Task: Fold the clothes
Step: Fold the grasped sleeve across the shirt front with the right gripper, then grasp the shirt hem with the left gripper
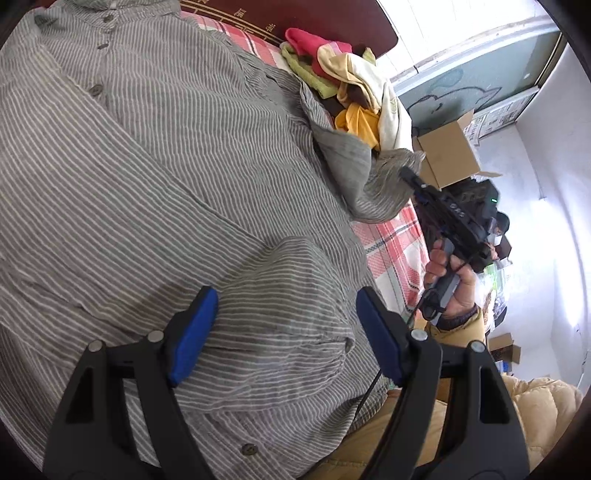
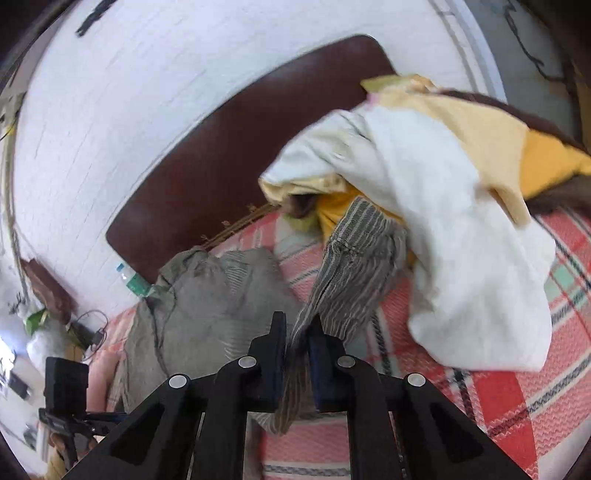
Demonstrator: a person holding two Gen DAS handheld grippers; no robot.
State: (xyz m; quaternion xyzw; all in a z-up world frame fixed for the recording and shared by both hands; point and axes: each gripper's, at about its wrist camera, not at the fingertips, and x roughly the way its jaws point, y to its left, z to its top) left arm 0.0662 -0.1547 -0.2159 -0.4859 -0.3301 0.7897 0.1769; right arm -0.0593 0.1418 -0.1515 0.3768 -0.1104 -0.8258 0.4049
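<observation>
Bright window (image 1: 461, 22) glare, fisheye-warped edges, right view motion-blurred

The left hand-held gripper (image 1: 286, 332) is pointing downward with blue-padded jaws standing wide apart; the right hand-held gripper (image 2: 297, 363) is clamping grey striped fabric (image 2: 354, 266).

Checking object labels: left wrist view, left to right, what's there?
Striped shirt → pile of coloured clothes → cardboard box → white wall.
</observation>
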